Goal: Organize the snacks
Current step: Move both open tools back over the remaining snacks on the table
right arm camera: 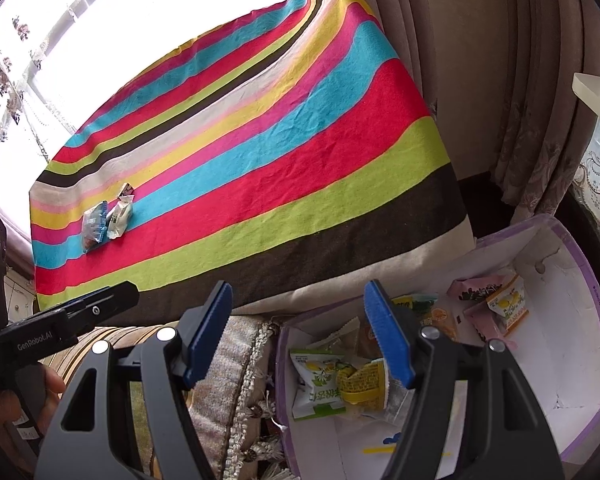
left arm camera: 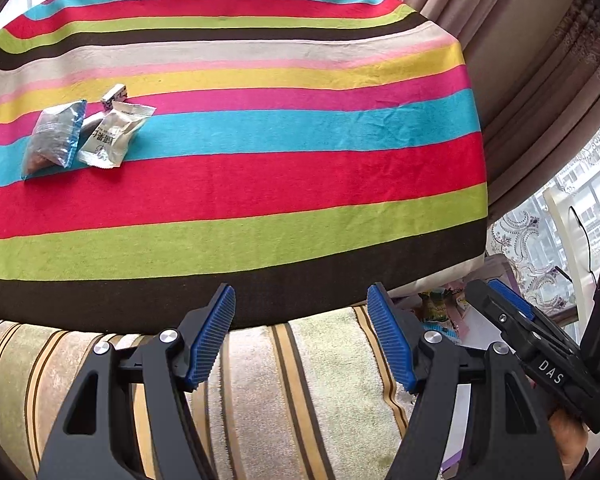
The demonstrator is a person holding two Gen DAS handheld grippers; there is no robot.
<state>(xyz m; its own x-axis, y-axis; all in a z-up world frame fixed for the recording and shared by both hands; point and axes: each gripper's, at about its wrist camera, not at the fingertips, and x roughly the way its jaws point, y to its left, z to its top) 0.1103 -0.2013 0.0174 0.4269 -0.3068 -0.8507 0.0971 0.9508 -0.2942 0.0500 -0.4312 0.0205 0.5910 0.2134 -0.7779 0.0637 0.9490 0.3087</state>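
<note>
On the striped tablecloth (left arm camera: 260, 184), at the left, lie a silver-blue packet (left arm camera: 54, 136), a white packet (left arm camera: 110, 136) and a small wrapped candy (left arm camera: 114, 96). They also show small in the right wrist view: silver-blue packet (right arm camera: 94, 224), white packet (right arm camera: 120, 216). My left gripper (left arm camera: 300, 332) hangs open over the table's near edge, with nothing between its pads. My right gripper (right arm camera: 298, 332) stands open and empty above a purple-rimmed white box (right arm camera: 572, 300). The box holds several snacks, among them a green-white packet (right arm camera: 316, 376) and a yellow one (right arm camera: 364, 380).
A striped sofa cushion (left arm camera: 260, 380) lies below the table's near edge, beside a fringed cushion (right arm camera: 236, 360). Beige curtains (right arm camera: 480, 80) hang to the right of the table. A bright window with lace is behind it. A hand (right arm camera: 40, 392) holds the left gripper.
</note>
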